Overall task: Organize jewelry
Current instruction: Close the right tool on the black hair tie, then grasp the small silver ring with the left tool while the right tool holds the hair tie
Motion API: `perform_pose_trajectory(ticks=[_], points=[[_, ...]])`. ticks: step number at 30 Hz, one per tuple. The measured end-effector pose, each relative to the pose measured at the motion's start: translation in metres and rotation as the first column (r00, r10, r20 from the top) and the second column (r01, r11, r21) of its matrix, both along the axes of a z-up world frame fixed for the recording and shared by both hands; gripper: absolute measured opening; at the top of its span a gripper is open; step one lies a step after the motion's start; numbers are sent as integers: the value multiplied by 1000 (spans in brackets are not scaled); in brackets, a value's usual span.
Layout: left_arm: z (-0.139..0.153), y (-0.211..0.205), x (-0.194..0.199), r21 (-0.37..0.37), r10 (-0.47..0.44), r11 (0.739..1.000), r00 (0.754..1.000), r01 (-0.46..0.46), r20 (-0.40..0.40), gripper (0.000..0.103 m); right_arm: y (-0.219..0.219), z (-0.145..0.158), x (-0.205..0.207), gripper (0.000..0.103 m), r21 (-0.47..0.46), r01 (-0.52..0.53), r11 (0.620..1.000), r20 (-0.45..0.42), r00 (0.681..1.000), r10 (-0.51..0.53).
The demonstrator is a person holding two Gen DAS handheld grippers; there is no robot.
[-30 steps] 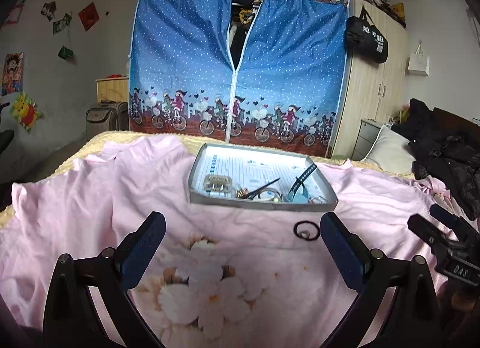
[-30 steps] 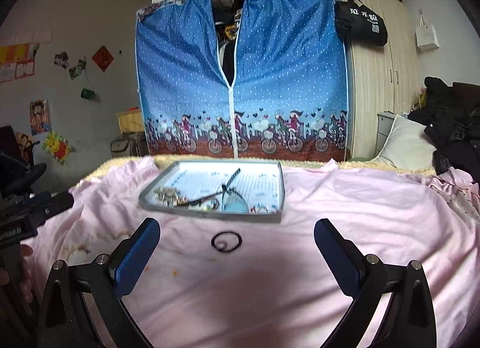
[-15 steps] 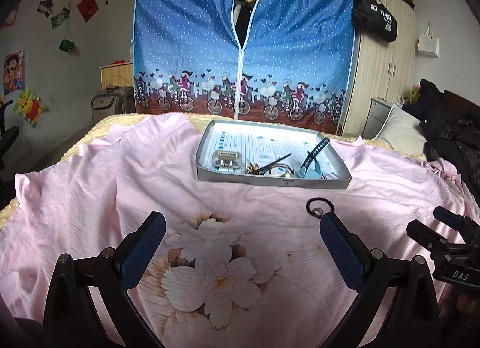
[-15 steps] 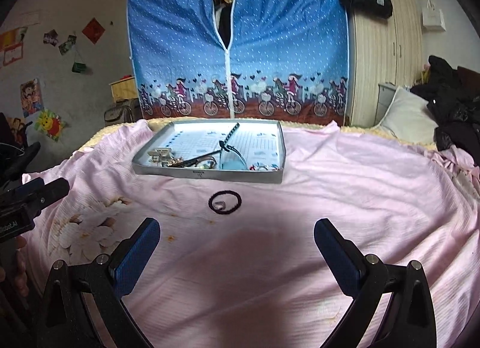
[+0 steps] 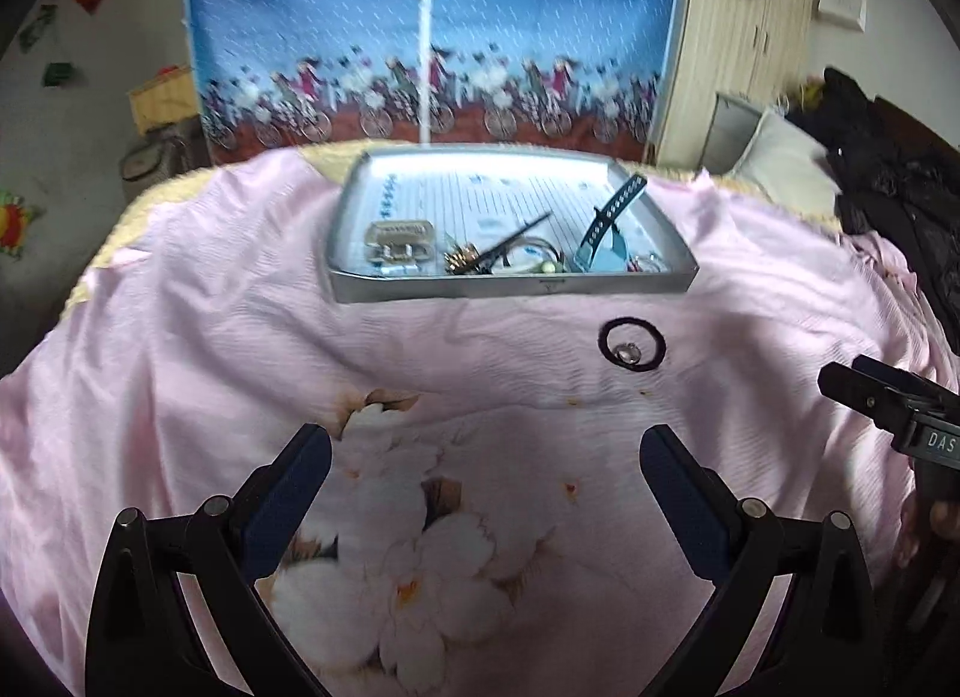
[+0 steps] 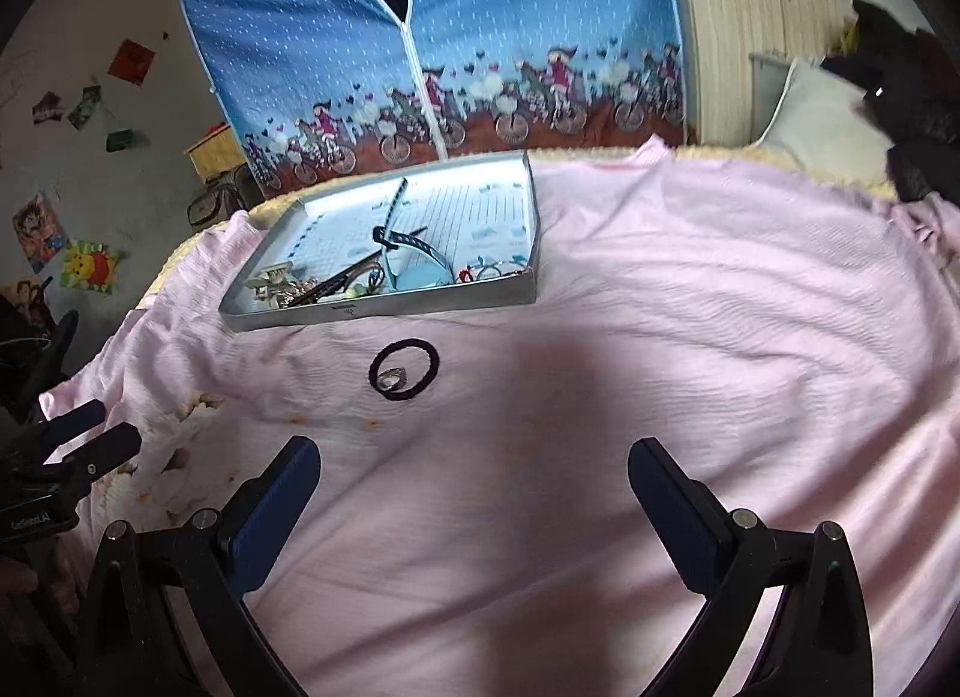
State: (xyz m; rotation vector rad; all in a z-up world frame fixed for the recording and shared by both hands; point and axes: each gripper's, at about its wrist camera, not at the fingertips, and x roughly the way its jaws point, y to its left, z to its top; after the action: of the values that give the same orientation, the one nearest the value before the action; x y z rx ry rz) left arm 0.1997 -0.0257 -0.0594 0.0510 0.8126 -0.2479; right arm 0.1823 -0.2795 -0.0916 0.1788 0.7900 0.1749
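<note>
A pink sheet (image 5: 180, 349) covers the bed. Both your grippers, left (image 5: 485, 472) and right (image 6: 474, 478), hover wide open and empty. Ahead of them a ring (image 6: 393, 377) lies inside a hair tie (image 6: 404, 370), just before the tray (image 6: 384, 313).

My pink bedsheet (image 6: 690, 337) is soft matt cloth with fine crinkly ribs. The tray (image 5: 510, 287) looks like dull grey metal with a printed paper liner. The hair tie (image 6: 404, 368) is fuzzy black elastic around a shiny ring (image 6: 393, 377).
</note>
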Motion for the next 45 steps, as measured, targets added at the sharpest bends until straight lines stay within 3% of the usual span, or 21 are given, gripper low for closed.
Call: perform_pose_trajectory(ticks=[4, 8, 12, 19, 30, 36, 45], points=[[-15, -6, 42, 11, -17, 1000, 997, 18, -81, 101, -1, -17, 34, 102, 24, -49, 999, -69, 996, 50], [-34, -11, 73, 10, -8, 1000, 994, 9, -114, 101, 4, -32, 63, 92, 8, -97, 995, -92, 991, 97], [-48, -11, 89, -37, 2, 999, 989, -8, -151, 101, 13, -47, 85, 69, 8, -125, 992, -107, 986, 125], [-59, -17, 103, -25, -31, 999, 988, 28, -154, 101, 29, -60, 112, 39, 4, -191, 981, -102, 976, 191], [-66, -27, 105, -53, -82, 996, 983, 74, -167, 101, 49, -73, 125, 9, -57, -253, 966, -137, 960, 244], [-69, -38, 104, -68, -140, 989, 980, 131, -144, 100, 37, -66, 124, 7, -25, -205, 978, -120, 972, 201], [-78, -70, 104, -78, -271, 962, 954, 262, -131, 100, 24, -52, 125, 6, 32, -164, 986, -83, 983, 166]])
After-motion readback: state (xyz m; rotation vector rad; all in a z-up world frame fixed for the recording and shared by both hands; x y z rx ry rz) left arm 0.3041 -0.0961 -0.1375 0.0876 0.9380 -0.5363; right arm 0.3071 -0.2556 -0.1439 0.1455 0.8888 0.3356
